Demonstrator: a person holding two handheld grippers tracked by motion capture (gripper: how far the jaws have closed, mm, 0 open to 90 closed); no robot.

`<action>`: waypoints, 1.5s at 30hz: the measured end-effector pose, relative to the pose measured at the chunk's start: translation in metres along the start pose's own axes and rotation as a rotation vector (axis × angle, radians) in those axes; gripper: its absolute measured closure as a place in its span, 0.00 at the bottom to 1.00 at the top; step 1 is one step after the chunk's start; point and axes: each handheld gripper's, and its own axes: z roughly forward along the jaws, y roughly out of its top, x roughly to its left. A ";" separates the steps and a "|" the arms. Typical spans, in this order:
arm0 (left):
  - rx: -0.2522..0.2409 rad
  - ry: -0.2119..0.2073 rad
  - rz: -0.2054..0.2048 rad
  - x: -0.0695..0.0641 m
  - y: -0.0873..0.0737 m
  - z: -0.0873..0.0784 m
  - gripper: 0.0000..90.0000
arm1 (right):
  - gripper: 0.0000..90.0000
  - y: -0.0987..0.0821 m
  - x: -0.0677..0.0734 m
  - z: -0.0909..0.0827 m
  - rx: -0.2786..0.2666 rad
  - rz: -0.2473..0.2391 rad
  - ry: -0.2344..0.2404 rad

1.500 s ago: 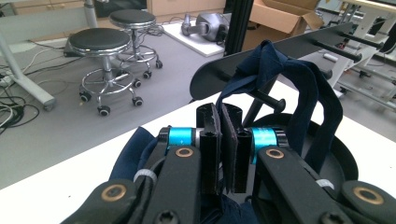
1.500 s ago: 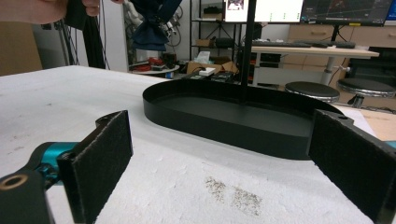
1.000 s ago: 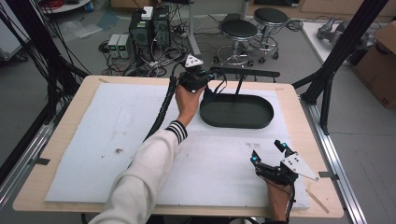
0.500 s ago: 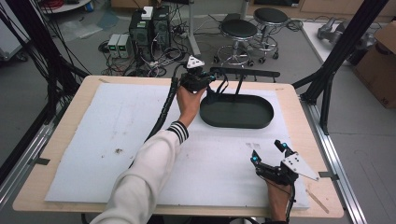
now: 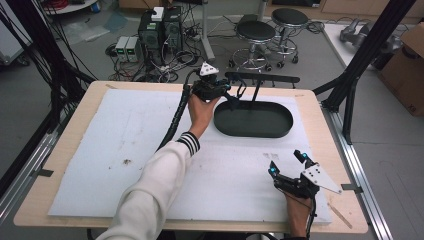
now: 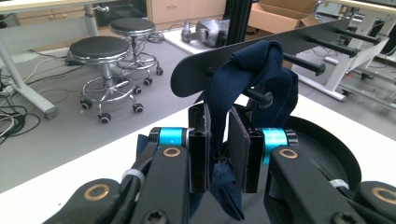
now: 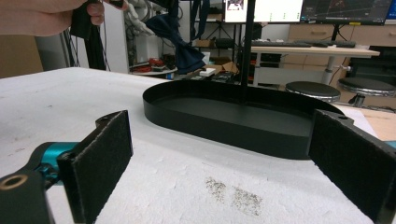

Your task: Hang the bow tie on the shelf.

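Note:
A dark blue cloth (image 6: 261,70) hangs over a peg of the black rack's crossbar (image 5: 265,77), above the rack's oval tray base (image 5: 252,120). My left gripper (image 6: 218,140) is at the rack's left end (image 5: 227,95). Its jaws have just been opening. The cloth's lower fold hangs loose between the pads, with a small gap on each side. My right gripper (image 5: 287,162) rests open on the white mat at the front right, nothing between its pads (image 7: 100,163). It faces the tray (image 7: 233,121), and the cloth (image 7: 180,35) shows beyond it.
A white foam mat (image 5: 125,130) covers the wooden table (image 5: 35,200). The rack's upright post (image 7: 246,46) rises from the tray. Stools (image 5: 255,32) and computer boxes (image 5: 160,27) stand on the floor beyond the far edge. A black frame leg (image 5: 350,85) stands at the right.

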 end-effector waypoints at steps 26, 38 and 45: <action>-0.051 -0.168 0.070 0.017 -0.025 -0.074 0.31 | 0.07 -0.001 -0.001 -0.001 -0.022 0.001 0.008; -0.167 -0.171 0.086 0.050 -0.077 -0.190 0.32 | 0.07 -0.001 0.000 -0.002 -0.022 -0.007 0.000; -0.221 -0.120 0.114 0.074 -0.126 -0.262 0.32 | 0.07 -0.001 0.001 -0.002 -0.032 -0.010 -0.005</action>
